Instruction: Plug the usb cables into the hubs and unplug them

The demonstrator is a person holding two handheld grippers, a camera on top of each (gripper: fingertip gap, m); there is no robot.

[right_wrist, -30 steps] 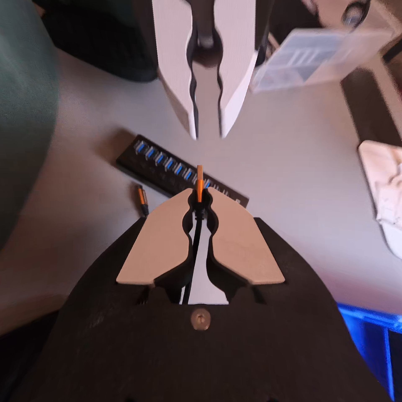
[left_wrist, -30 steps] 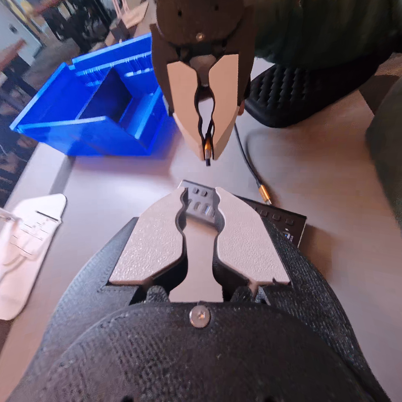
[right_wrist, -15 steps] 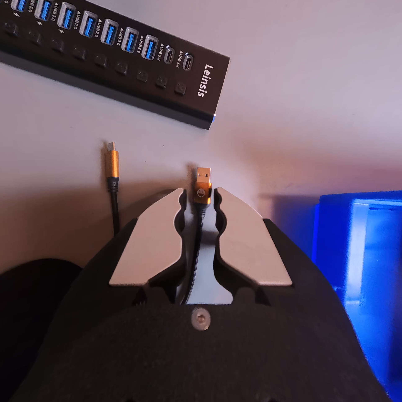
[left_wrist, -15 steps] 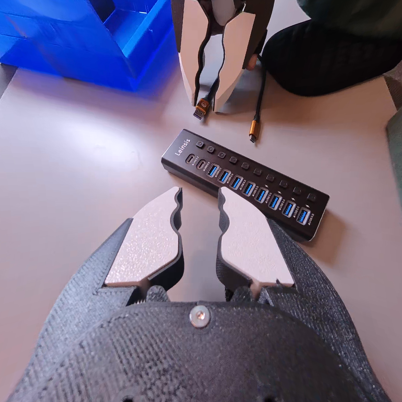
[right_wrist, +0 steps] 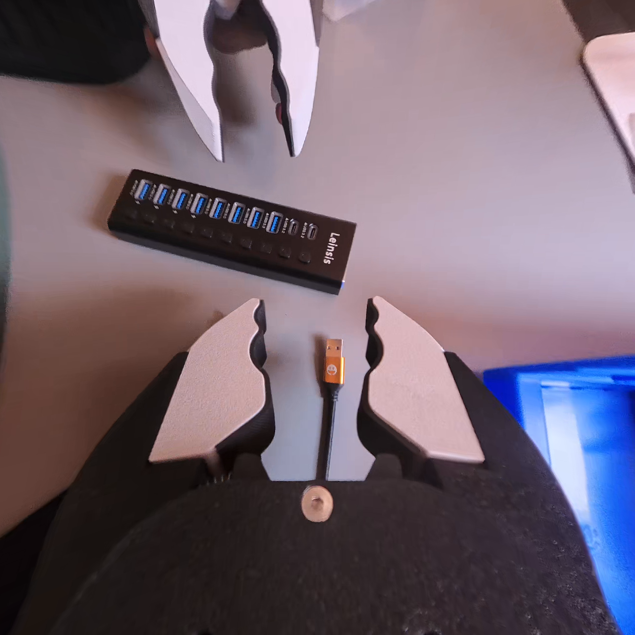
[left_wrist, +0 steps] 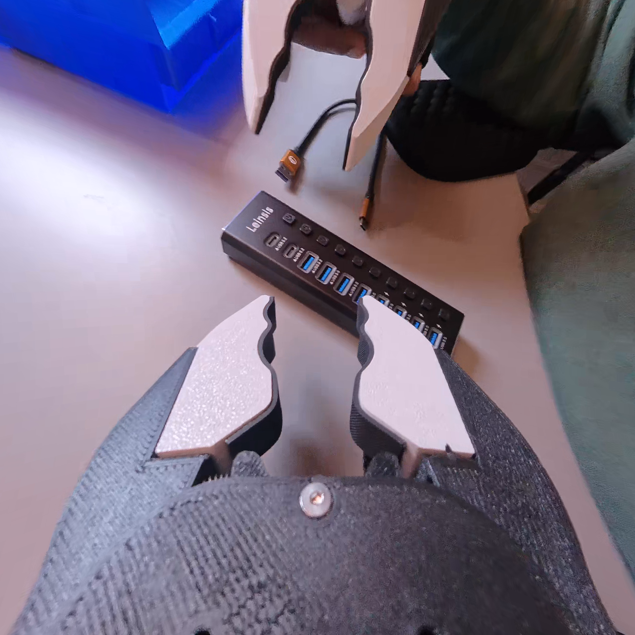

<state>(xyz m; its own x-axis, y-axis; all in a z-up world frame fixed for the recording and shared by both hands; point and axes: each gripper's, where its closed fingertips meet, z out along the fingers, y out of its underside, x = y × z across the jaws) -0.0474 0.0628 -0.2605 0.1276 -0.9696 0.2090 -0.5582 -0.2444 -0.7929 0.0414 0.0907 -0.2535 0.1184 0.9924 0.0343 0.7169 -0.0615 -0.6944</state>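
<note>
A black USB hub (left_wrist: 330, 268) with several blue ports lies flat on the grey table; it also shows in the right wrist view (right_wrist: 233, 230). An orange USB-A plug (right_wrist: 332, 360) on a black cable lies loose on the table between my right gripper's open fingers; it also shows in the left wrist view (left_wrist: 289, 167). A second, slimmer orange plug (left_wrist: 365, 209) lies beside the hub. My right gripper (right_wrist: 315, 300) is open and empty, and shows far off in the left wrist view (left_wrist: 302, 151). My left gripper (left_wrist: 315, 302) is open and empty, just short of the hub.
A blue plastic bin (left_wrist: 113, 44) stands at the far left of the left wrist view and shows in the right wrist view (right_wrist: 580, 429). A black chair seat (left_wrist: 464, 137) and a person's dark green clothing (left_wrist: 584, 275) lie to the right. A white object (right_wrist: 615, 86) sits at the table's edge. My right fingertips sit around 11 cm from my left ones. About 4 cm separates my left fingertips from the black USB hub (left_wrist: 330, 268). Seen from the right wrist view (right_wrist: 252, 225) as well.
My right gripper has opened and let go of the orange USB-A plug, which now lies on the table. My left gripper has opened wider. Both have drawn back from the hub.
</note>
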